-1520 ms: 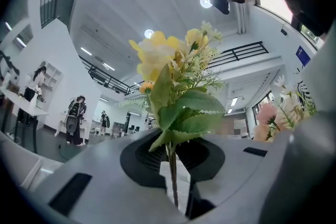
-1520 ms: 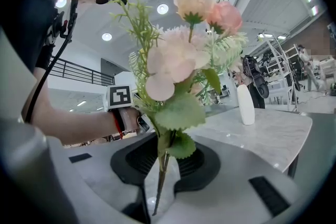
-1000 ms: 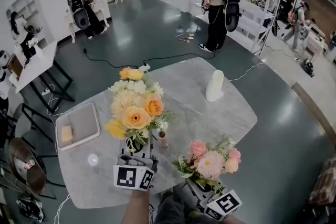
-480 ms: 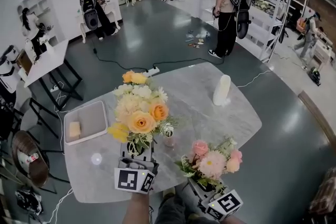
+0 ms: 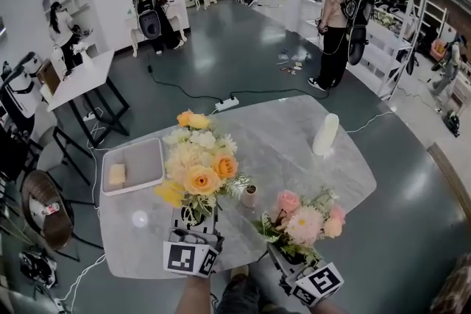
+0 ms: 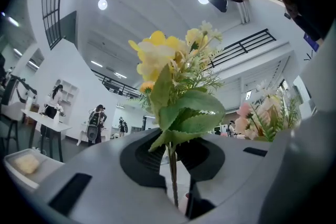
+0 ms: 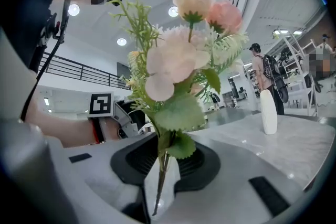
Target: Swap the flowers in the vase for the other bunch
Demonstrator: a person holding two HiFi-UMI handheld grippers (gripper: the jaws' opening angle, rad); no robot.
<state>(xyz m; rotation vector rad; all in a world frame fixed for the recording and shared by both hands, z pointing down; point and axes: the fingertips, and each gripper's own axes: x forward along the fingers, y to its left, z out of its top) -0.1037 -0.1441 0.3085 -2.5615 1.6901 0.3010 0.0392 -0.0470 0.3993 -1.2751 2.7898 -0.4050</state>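
My left gripper [image 5: 193, 226] is shut on the stems of a yellow and orange bunch [image 5: 197, 164], held upright over the near side of the marble table [image 5: 280, 125]. In the left gripper view the thin stem [image 6: 172, 181] runs down between the jaws. My right gripper [image 5: 292, 258] is shut on the stems of a pink bunch [image 5: 305, 220], upright at the table's near edge. Its stems [image 7: 159, 178] sit between the jaws. A tall white vase [image 5: 324, 134] stands empty at the far right. A small brownish pot [image 5: 250, 196] stands between the two bunches.
A grey tray [image 5: 133, 165] with a yellow block [image 5: 116, 174] lies on the table's left side, and a small round white thing [image 5: 140, 218] sits near it. People stand on the floor beyond. A chair [image 5: 40, 209] and a white desk [image 5: 81, 81] are at the left.
The yellow bunch has shifted left of the small pot, which now shows fully between the two bunches. The pink bunch has risen slightly. Both grips are unchanged.
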